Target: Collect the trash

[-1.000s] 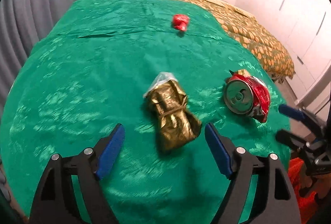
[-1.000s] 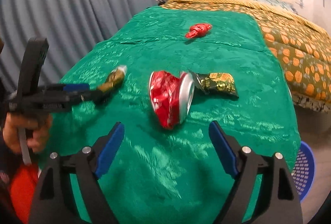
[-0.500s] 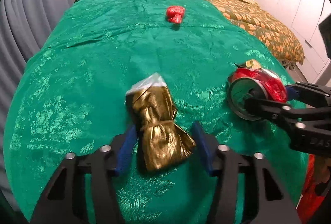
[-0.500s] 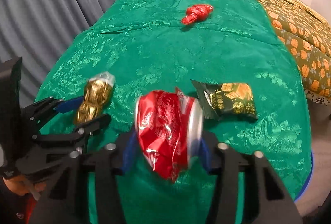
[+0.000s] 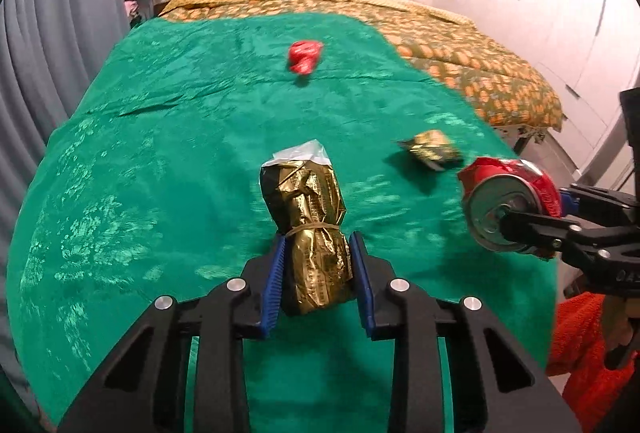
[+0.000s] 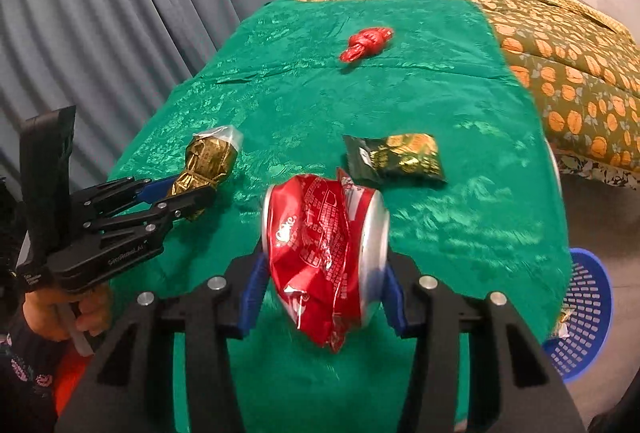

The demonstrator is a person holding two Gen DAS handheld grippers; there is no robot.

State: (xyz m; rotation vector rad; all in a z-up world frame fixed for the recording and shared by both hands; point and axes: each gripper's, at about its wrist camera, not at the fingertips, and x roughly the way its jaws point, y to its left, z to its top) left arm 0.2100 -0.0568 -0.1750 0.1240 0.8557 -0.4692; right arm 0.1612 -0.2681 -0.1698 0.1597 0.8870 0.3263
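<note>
Left tool, jaws just closing, clenched on gold wrapper. Right tool grasping crushed red can above green cloth.

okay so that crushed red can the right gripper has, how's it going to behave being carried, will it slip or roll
The crushed red can is dented and creased, so it probably feels light and gives a little more under the right gripper. Its buckled sides likely help the blue pads bite rather than slip. Set down on the green cloth, it would probably rock more than roll.
</note>
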